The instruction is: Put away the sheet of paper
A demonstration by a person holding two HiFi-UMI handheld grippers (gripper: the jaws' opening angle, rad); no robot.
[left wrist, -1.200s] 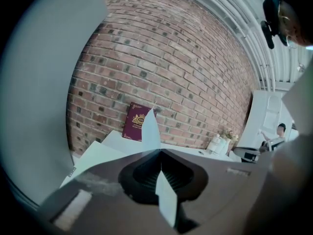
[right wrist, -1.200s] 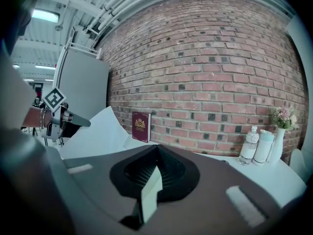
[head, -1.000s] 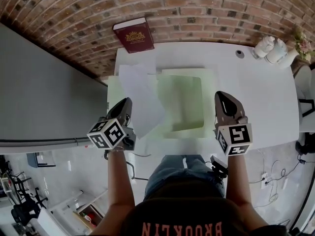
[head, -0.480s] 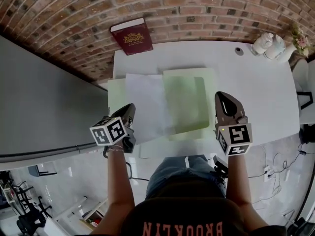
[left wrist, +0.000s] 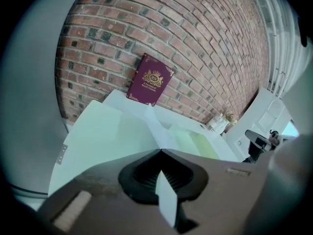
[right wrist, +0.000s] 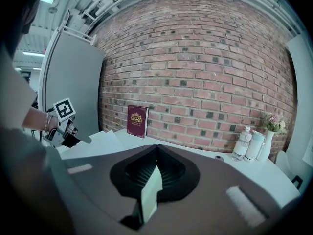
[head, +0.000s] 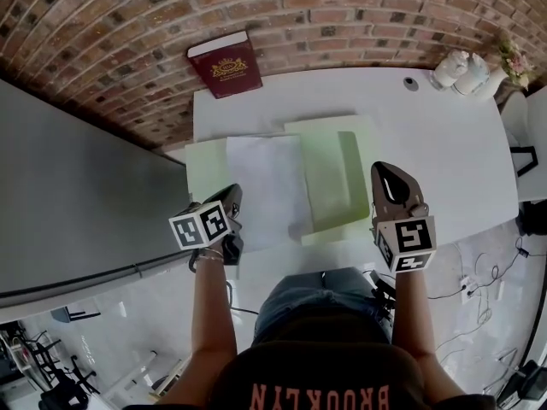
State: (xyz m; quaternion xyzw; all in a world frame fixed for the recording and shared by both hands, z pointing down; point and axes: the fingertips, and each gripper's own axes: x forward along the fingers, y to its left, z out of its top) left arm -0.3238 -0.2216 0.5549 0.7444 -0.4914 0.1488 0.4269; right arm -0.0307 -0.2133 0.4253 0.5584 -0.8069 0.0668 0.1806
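Observation:
A white sheet of paper lies on the left half of an open pale green folder on the white table. My left gripper is shut on the sheet's near left corner. In the left gripper view the paper runs out edge-on from the shut left gripper over the folder. My right gripper is shut on the right edge of the folder's right leaf, which stands a little raised. A pale green strip shows between the shut jaws of the right gripper.
A dark red book leans against the brick wall at the table's far left. Two white bottles and a vase of flowers stand at the far right corner. A grey partition borders the table's left side.
The sheet, raised and tilted a second ago, has come down flat onto the folder's left half. My left gripper sank with it and drew nearer. The right gripper barely shifted.

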